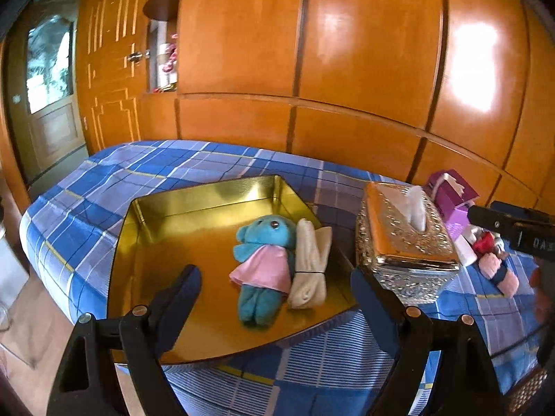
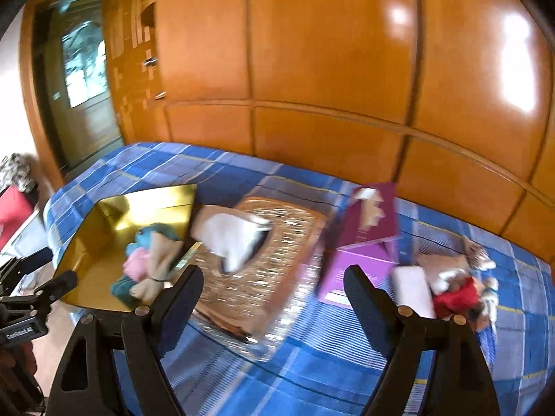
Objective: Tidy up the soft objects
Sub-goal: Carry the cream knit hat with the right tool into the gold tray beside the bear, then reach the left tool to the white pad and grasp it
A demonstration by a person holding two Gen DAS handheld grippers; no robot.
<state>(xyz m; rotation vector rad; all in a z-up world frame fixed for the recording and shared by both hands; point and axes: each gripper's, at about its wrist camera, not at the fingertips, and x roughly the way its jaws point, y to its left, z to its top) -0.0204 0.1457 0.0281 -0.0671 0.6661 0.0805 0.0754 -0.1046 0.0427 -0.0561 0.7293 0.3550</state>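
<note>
A gold tin tray [image 1: 166, 222] lies on the blue plaid bed. In it lie a blue plush bear in a pink dress [image 1: 263, 263] and a bundled pair of cream socks [image 1: 310, 270]. My left gripper [image 1: 275, 291] is open and empty, hovering over the tray's near edge. My right gripper [image 2: 274, 284] is open and empty above the tissue box [image 2: 263, 270]; its view is blurred. A plush toy in red [image 2: 458, 291] lies on the bed at the right; it also shows in the left wrist view [image 1: 492, 253]. The tray [image 2: 138, 204] with the bear [image 2: 145, 260] sits left.
A silver and amber tissue box [image 1: 406, 239] stands right of the tray. A purple gift box [image 2: 364, 242] stands behind it, with a white card [image 2: 412, 291] beside it. A wooden wardrobe wall [image 1: 312, 69] runs behind the bed. The right gripper's body [image 1: 513, 228] shows at the right edge.
</note>
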